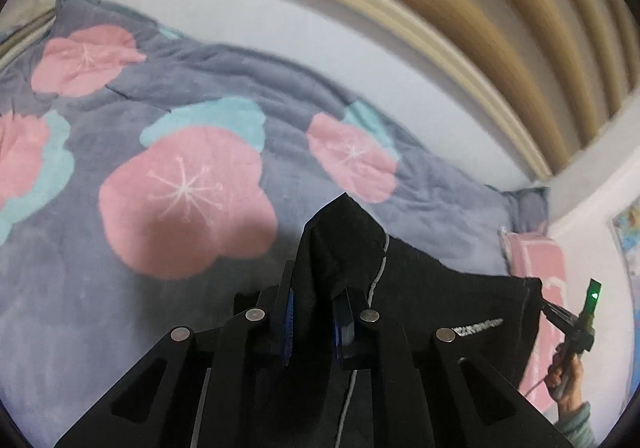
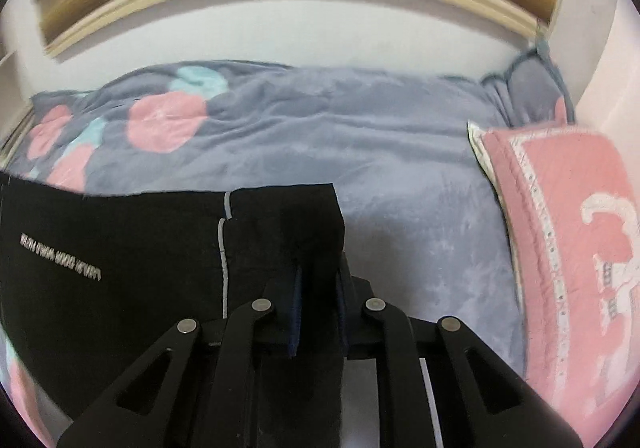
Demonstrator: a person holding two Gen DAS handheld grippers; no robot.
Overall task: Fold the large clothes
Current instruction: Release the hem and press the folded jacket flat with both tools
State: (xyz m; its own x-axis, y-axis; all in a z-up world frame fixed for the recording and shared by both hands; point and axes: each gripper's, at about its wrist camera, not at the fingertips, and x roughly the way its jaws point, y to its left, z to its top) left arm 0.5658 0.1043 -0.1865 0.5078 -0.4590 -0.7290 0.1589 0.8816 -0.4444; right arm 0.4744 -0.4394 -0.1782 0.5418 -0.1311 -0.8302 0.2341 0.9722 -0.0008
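Claws (image 1: 314,312) (image 2: 318,300) pinch black garment (image 2: 120,248); pink pillow (image 2: 568,232) beside.

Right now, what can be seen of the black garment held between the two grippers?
The black fabric garment looks soft and matte, with a thin pale piping line down it and a row of small white lettering. It is lifted and stretched above the grey floral blanket. The left gripper pinches one bunched edge and the right gripper a flat corner, jaws shut on cloth.
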